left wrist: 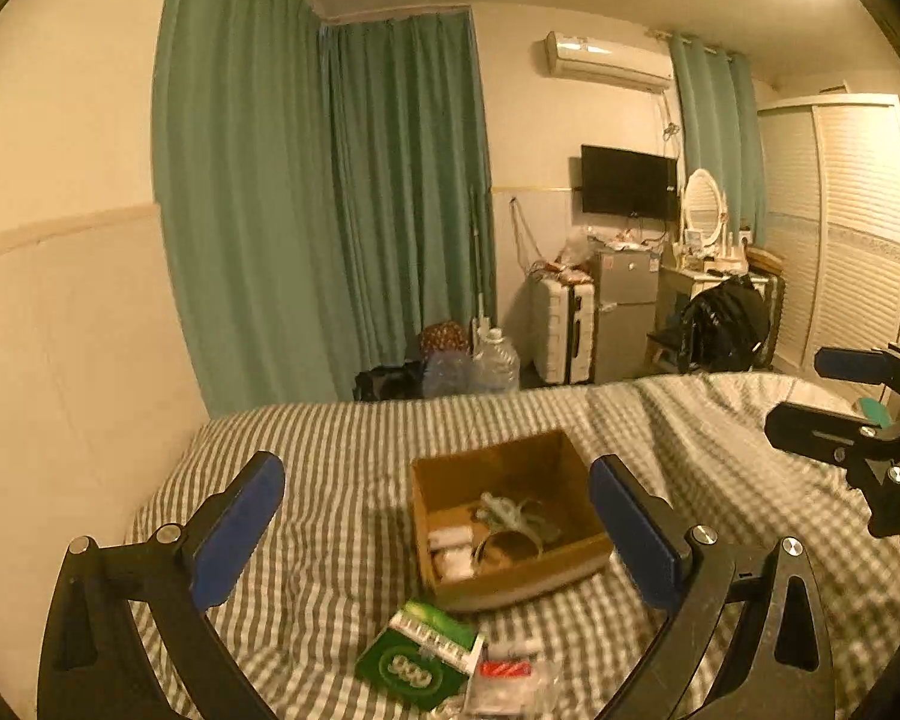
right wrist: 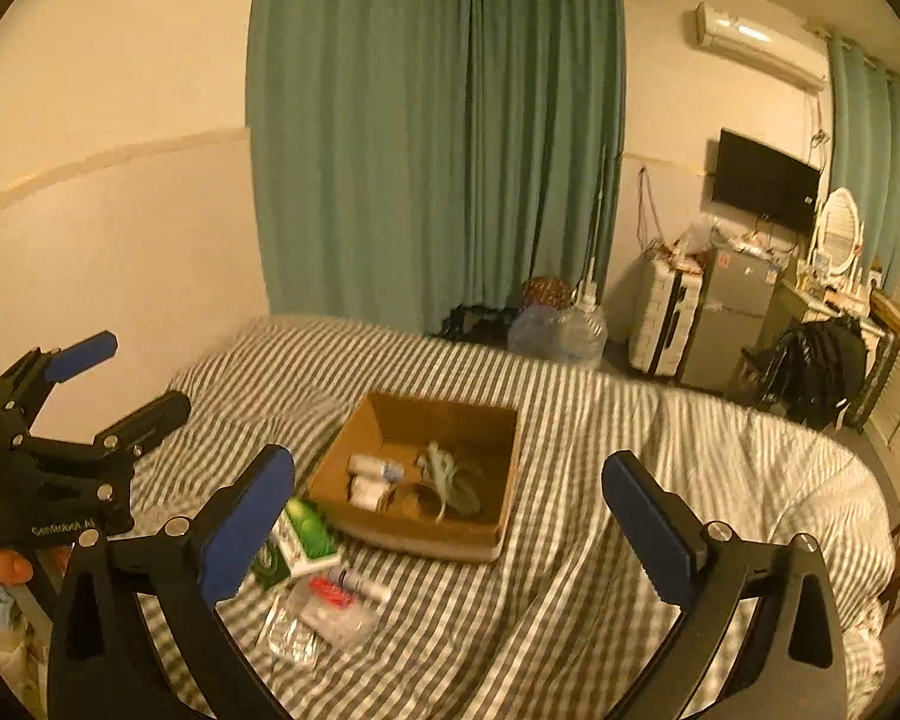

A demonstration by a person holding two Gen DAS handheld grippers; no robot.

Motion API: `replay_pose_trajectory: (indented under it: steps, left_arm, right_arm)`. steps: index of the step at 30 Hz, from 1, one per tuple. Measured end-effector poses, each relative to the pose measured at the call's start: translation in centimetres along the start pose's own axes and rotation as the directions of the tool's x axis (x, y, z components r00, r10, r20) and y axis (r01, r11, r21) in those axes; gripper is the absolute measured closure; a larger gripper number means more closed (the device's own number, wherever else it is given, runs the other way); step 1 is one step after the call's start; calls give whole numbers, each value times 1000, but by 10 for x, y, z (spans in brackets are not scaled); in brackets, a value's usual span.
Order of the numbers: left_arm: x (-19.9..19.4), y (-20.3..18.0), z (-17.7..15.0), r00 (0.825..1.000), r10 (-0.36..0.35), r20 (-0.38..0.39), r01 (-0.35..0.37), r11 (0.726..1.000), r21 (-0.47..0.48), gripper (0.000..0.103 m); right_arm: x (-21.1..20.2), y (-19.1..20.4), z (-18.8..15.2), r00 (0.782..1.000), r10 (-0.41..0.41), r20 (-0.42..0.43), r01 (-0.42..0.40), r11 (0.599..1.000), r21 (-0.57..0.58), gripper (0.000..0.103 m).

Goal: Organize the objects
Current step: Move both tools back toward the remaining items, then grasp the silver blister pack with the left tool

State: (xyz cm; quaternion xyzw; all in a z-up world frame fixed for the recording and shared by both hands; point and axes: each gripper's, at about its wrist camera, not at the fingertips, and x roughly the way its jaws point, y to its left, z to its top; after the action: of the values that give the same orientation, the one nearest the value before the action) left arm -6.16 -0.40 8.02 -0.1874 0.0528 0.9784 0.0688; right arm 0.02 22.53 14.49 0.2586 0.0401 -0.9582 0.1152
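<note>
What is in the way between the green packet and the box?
Nothing visible. The green packet lies on the striped bed just in front of the open box, with only bare sheet between them. Both grippers, left and right, hover open above, holding nothing.

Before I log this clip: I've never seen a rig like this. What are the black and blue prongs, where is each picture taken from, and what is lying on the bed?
The prongs are two-finger grippers that a person holds, one in each hand, each carrying a forward-looking fisheye camera. One picture looks along the left gripper, the other along the right gripper. Both stand open and hold nothing.

On the striped bed sits an open cardboard box with white rolls and a pale tangled cord inside. In front of it lie a green packet and clear plastic bags, one holding something red.
</note>
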Motion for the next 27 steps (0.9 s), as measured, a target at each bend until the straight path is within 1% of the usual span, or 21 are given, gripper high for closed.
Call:
replay_pose_trajectory:
  steps: [3, 6, 8, 9, 12, 15, 19, 21, 24, 26, 27]
  left_arm:
    - [8, 4, -30, 999, 28, -31, -28, 1000, -11, 0]
    - [27, 11, -67, 994, 36, -102, -40, 998, -41, 0]
    - [40, 14, -94, 986, 49, -159, -60, 996, -65, 0]
    - [45, 15, -105, 983, 51, -176, -64, 995, -71, 0]
    - [62, 17, -139, 968, 52, -245, -80, 991, -109, 0]
    - [78, 13, -172, 948, 55, -314, -98, 987, -125, 0]
    - [93, -5, -204, 917, 61, -395, -103, 991, -87, 0]
    - [98, -12, -215, 905, 58, -422, -96, 993, -70, 0]
    - [111, -27, -235, 880, 43, -473, -79, 995, -57, 0]
    - [120, -37, -246, 867, 45, -496, -67, 997, -27, 0]
    - [125, -44, -250, 861, 56, -505, -63, 998, 4, 0]
  right_arm:
    - [14, 4, -32, 999, 22, -26, -21, 1000, 21, 0]
    - [37, 4, -72, 996, 58, -69, -54, 997, 60, 0]
    - [49, 5, -89, 993, 57, -101, -50, 996, 74, 0]
    - [56, 6, -98, 991, 55, -119, -46, 996, 71, 0]
    - [76, 15, -120, 984, 41, -173, -36, 999, 36, 0]
    - [93, 32, -141, 972, 44, -230, -48, 999, -13, 0]
    - [111, 41, -157, 959, 5, -283, -23, 998, -58, 0]
    - [118, 41, -160, 953, -7, -303, -11, 998, -61, 0]
    - [124, 37, -164, 947, -28, -320, 13, 999, -50, 0]
    - [127, 34, -165, 944, -31, -329, 21, 999, -35, 0]
    - [129, 33, -166, 942, -31, -335, 23, 999, -29, 0]
